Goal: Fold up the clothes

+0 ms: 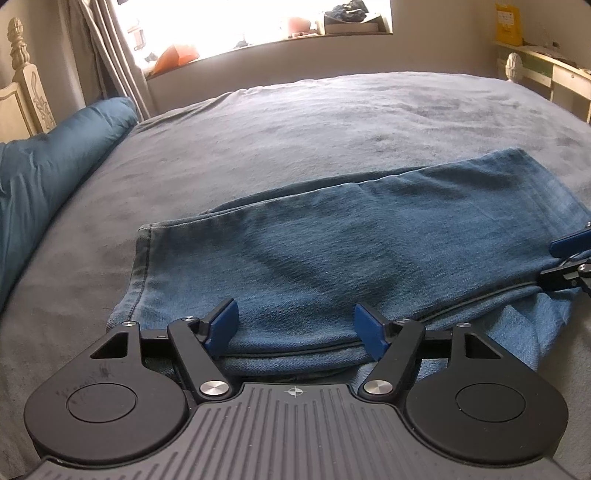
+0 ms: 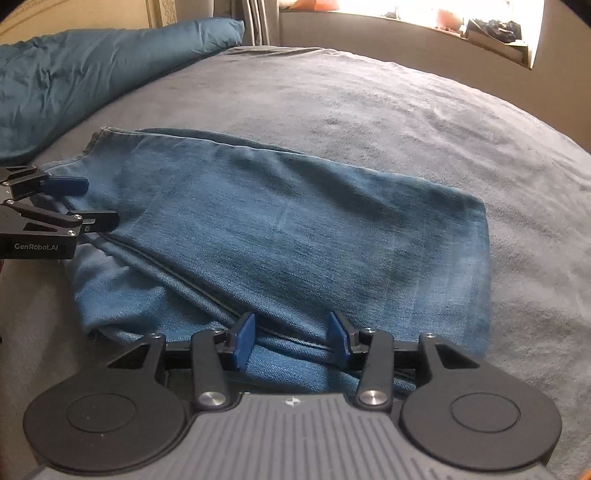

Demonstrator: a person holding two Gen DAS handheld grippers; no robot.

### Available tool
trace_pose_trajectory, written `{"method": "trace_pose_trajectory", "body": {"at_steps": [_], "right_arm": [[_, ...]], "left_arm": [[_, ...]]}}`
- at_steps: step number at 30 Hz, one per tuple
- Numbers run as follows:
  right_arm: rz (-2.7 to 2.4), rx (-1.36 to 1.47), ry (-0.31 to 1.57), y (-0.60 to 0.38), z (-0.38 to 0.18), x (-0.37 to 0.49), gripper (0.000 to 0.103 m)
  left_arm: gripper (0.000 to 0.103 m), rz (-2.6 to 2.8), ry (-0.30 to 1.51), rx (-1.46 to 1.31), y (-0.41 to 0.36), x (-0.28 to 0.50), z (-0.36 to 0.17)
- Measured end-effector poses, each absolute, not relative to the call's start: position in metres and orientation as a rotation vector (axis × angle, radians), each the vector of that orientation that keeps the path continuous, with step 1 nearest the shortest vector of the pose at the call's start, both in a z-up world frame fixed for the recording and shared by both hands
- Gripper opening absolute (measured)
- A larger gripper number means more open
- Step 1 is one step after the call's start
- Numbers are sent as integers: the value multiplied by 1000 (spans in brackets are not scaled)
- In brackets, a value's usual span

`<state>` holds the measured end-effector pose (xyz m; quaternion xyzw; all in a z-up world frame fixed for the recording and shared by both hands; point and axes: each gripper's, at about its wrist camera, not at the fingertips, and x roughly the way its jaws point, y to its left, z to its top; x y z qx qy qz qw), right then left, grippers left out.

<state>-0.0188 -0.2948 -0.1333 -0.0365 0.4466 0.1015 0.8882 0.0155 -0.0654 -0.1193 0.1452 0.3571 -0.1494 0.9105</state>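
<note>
A big bed [image 1: 295,122] fills the room, covered with one soft grey blanket [image 2: 369,110]. One dark blue-green pillow [image 1: 55,155] lies along the bed's left side, by a carved cream bedpost [image 1: 22,74]. Behind the bed's far edge is a bright window [image 1: 240,22] with a sill full of small things (too washed out by the light to name) and grey curtains [image 1: 110,48] at its left. A cream desk [image 1: 554,74] stands past the bed's far right corner.

One pair of blue jeans [image 1: 351,251] lies folded flat near the bed's front edge, with a dark seam running along the near side.

There are two tools. The left tool [image 1: 297,328] has its blue pads spread wide over the near fold of the jeans, not squeezing it. The right tool [image 2: 291,339] is spread too, with the seam between its pads.
</note>
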Motion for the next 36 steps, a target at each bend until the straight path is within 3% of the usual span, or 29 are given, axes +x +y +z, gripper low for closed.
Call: {"method": "trace_pose_trajectory", "body": {"at_steps": [36], "right_arm": [[207,-91,992,-288,-121,-7,60]], "left_arm": [[71,-297,768,279,-64,17,-117]]}}
